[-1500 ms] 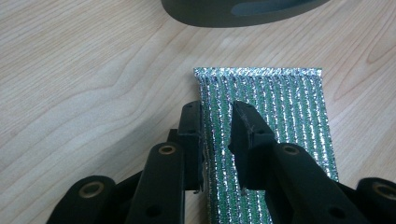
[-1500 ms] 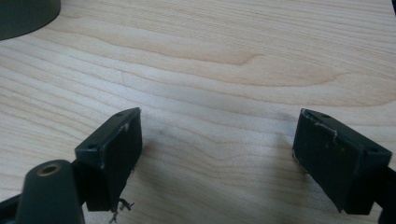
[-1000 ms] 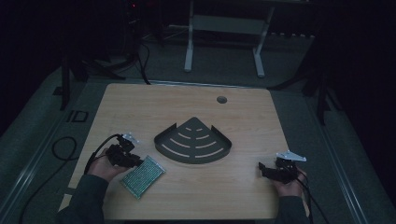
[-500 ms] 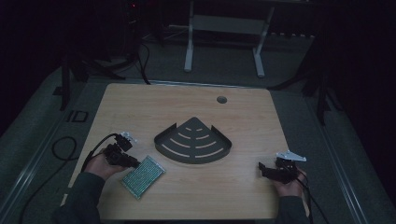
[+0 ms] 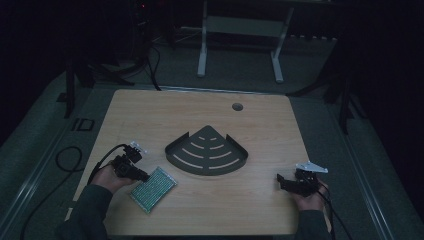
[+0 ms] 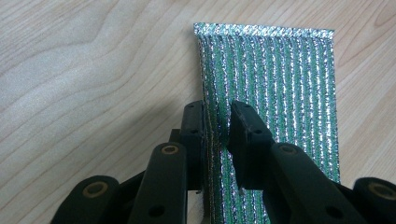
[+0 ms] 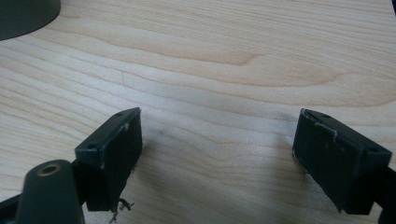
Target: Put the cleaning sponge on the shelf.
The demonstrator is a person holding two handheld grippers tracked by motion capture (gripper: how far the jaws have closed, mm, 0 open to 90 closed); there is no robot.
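On the desk (image 5: 150,115) in the high view, the green sparkly scouring cloth (image 5: 153,188) lies flat near the front left edge, just beside the left gripper (image 5: 142,175), with bare wood on all sides and the dark fan-shaped rack (image 5: 207,151) well apart. From the left gripper view, its jaws have just been closing astride the cloth's (image 6: 275,93) near edge, one inside and one at its side border, not yet visibly pinching; it looks light, thin and floppy, best taken by that edge. Along the right gripper view, the right gripper (image 7: 217,154) stands wide open over bare wood
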